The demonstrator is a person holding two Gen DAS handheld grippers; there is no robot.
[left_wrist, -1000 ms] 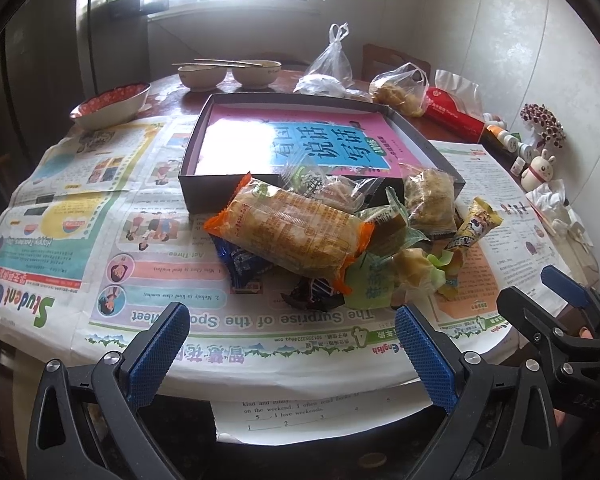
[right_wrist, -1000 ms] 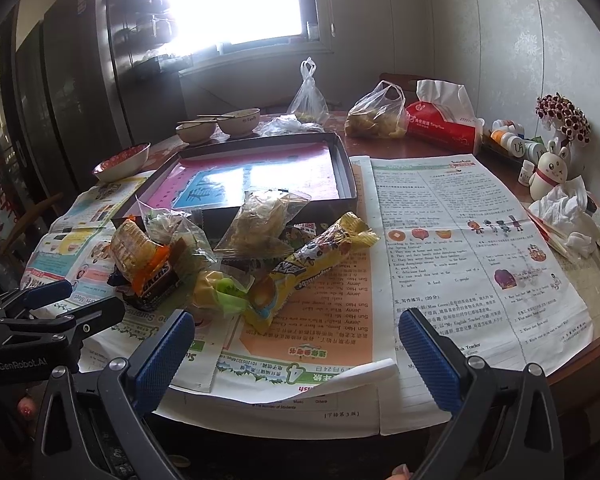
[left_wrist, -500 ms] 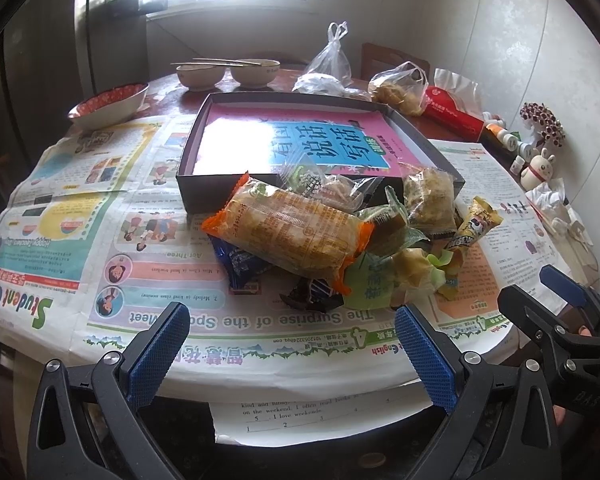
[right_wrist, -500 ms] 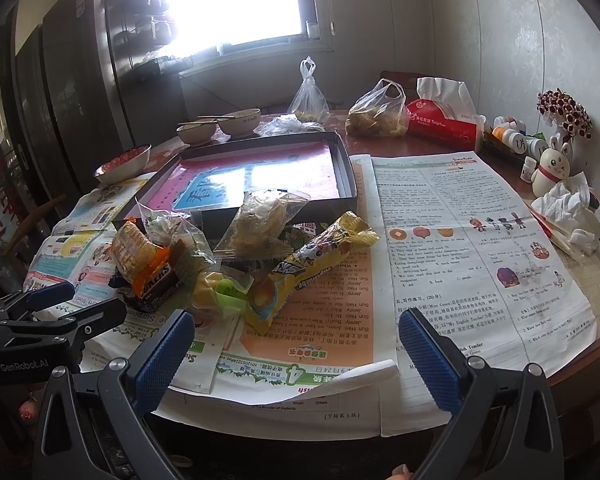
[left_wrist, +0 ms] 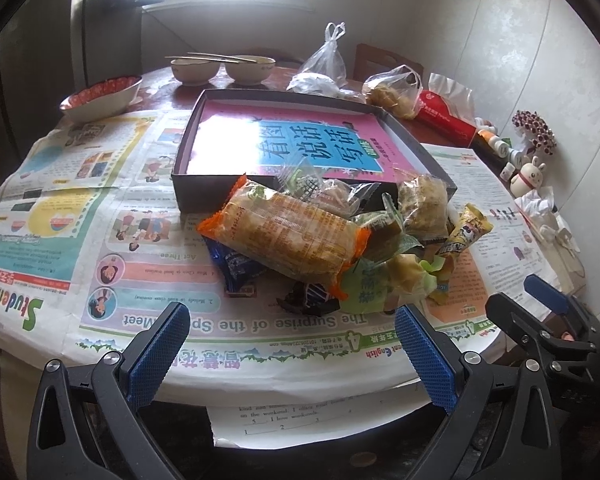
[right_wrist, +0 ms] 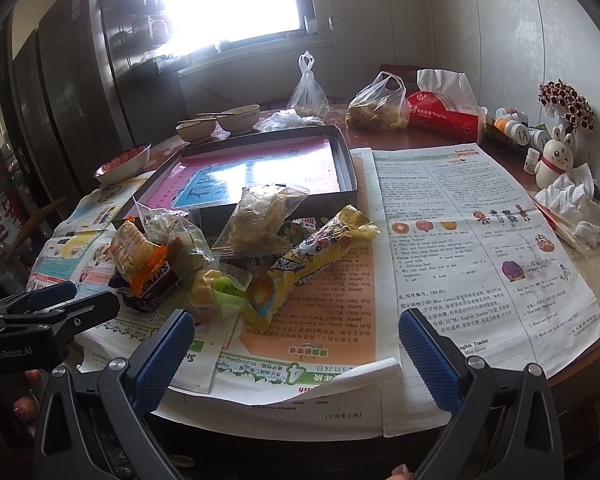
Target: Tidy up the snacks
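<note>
Snacks (left_wrist: 300,240) lie heaped against the box (left_wrist: 188,184), just beyond both the left gripper (left_wrist: 292,344) and right gripper (right_wrist: 296,344), whose jaws gape empty.

The table (right_wrist: 580,364) is covered with newspaper sheets (right_wrist: 476,248). A shallow box (left_wrist: 204,196) is set in the middle of the table, and a booklet (left_wrist: 300,144) is laid flat inside it. A pile of snack packets (left_wrist: 332,240) is heaped against the box's near wall, toward the table's near edge. A long packet (left_wrist: 284,236) is laid on top of the pile, and a stick-shaped packet (right_wrist: 312,256) is placed at its right side. Two bowls (left_wrist: 220,70) are set behind the box at the far edge, with chopsticks (left_wrist: 216,56) laid across them. A dish (left_wrist: 100,94) is placed at the far left. Two tied bags (right_wrist: 376,104) and a tissue pack (right_wrist: 444,114) are lined up along the far right edge. A rabbit figure (right_wrist: 556,160) and small bottles (right_wrist: 516,128) are placed by the right edge.
</note>
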